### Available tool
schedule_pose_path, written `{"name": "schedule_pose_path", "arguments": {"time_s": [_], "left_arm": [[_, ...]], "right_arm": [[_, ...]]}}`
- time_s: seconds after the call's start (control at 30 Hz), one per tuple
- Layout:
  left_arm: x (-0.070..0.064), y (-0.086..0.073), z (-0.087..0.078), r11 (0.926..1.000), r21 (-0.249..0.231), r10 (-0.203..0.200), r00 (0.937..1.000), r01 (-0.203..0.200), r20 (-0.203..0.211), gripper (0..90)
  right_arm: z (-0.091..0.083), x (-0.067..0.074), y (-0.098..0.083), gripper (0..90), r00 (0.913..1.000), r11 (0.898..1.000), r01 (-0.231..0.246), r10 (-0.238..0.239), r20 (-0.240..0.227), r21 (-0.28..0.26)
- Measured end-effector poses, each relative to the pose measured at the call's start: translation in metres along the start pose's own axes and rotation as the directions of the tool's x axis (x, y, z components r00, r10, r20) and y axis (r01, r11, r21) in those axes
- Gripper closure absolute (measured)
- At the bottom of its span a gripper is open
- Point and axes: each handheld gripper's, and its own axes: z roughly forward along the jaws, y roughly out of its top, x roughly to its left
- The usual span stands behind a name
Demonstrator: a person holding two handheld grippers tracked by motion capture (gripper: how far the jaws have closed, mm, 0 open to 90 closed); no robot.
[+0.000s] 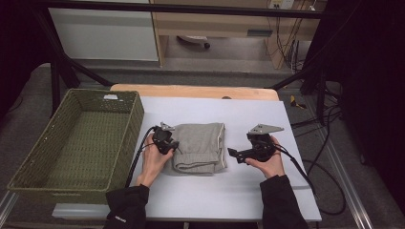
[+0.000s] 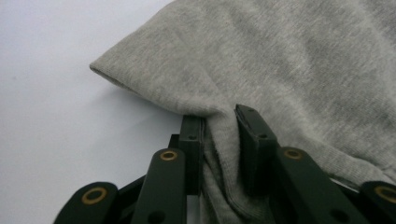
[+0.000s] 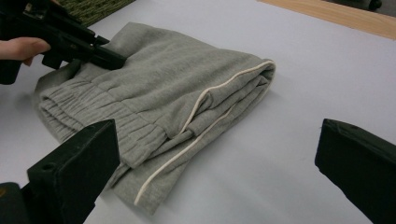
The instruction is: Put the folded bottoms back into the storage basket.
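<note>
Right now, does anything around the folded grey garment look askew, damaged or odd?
Nothing stands out. The folded grey garment lies flat on the table, its folds tidy. The left gripper pinches its edge; the right gripper is open beside it. The basket sits upright.

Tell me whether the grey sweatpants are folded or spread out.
Folded: the grey sweatpants lie as a compact stacked bundle, layers doubled over along the white piping.

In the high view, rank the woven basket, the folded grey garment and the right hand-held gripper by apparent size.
1. Woven basket, clearly the largest.
2. Folded grey garment.
3. Right hand-held gripper, the smallest, though it sits slightly above the table and so nearer the camera.
</note>
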Motion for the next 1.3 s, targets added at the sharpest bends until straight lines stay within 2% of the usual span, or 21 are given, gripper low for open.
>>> {"name": "schedule_pose_path", "arguments": {"time_s": [0.33,0.5,0.83,0.97,1.3], "left_arm": [[0.002,0.000,0.001,1.0000,-0.006,0.005,1.0000,-0.005,0.007,72.5],[0.001,0.000,0.001,1.0000,-0.002,0.006,0.9999,-0.006,0.009,72.5],[0.002,0.000,0.001,0.9999,-0.003,0.010,0.9999,-0.010,0.013,72.5],[0.002,0.000,0.001,0.9999,-0.003,0.011,0.9999,-0.011,0.013,72.5],[0.002,0.000,0.001,0.9999,-0.004,0.011,0.9998,-0.011,0.015,72.5]], "right_arm": [[0.025,0.002,0.006,2.3,0.9999,1.000,-0.016,0.016,0.004,0.021],[0.039,0.000,0.006,4.6,0.9989,0.999,-0.046,0.046,0.012,0.022],[0.065,-0.004,0.002,10.3,0.9958,0.995,-0.087,0.085,0.036,0.056],[0.076,-0.004,0.000,12.1,0.9953,0.993,-0.083,0.079,0.055,0.084],[0.094,-0.003,-0.002,23.3,0.9935,0.988,-0.113,0.110,0.031,0.107]]}}
